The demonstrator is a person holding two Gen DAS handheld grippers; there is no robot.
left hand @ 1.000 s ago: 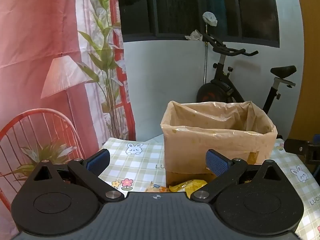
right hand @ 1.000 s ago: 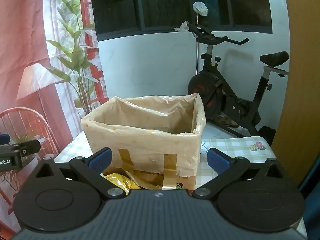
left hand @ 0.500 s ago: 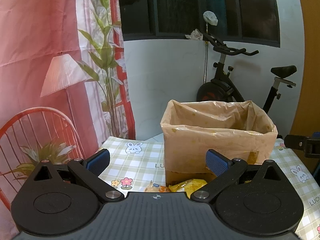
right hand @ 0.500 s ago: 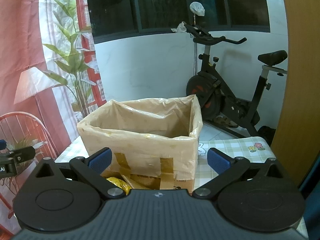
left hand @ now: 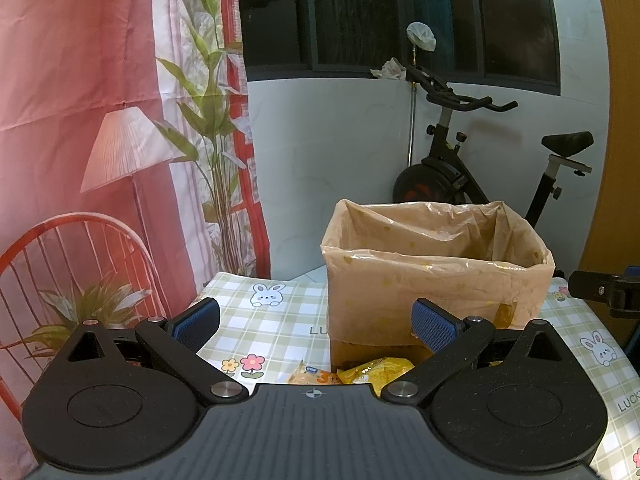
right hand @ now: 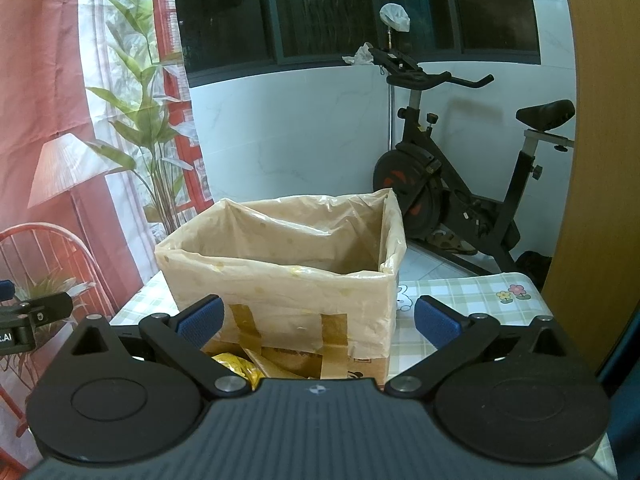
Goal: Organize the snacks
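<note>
Cardboard, lined with a thin tan plastic bag folded over its rim, makes up the box [left hand: 436, 280] that stands on the checked tablecloth [left hand: 280, 320] with its bunny and flower prints. Strips of brown tape run down the box's near face in the right wrist view [right hand: 332, 330], where the same box [right hand: 288, 280] fills the middle of the frame. Its inside is mostly hidden from both cameras, so whether anything lies in it cannot be told.

Both grippers hang above the table with nothing between their fingers. The left gripper [left hand: 316, 318] has its 2 blue pads spread wide, and the right gripper [right hand: 318, 320] is spread just as wide. Each one shows at the edge of the other's view — the right one at the far right, the left one at the far left.

On the cloth just in front of the box lie the snacks: a yellow packet [left hand: 376, 368] touching or nearly touching the box's base, and beside it, to the left, an orange-and-white packet [left hand: 310, 376]. Both are partly hidden by the left gripper's body. The right wrist view catches only a corner of the yellow packet [right hand: 234, 366].

Behind the table stand an exercise bike [right hand: 452, 184] and a pink printed curtain [left hand: 80, 100].
</note>
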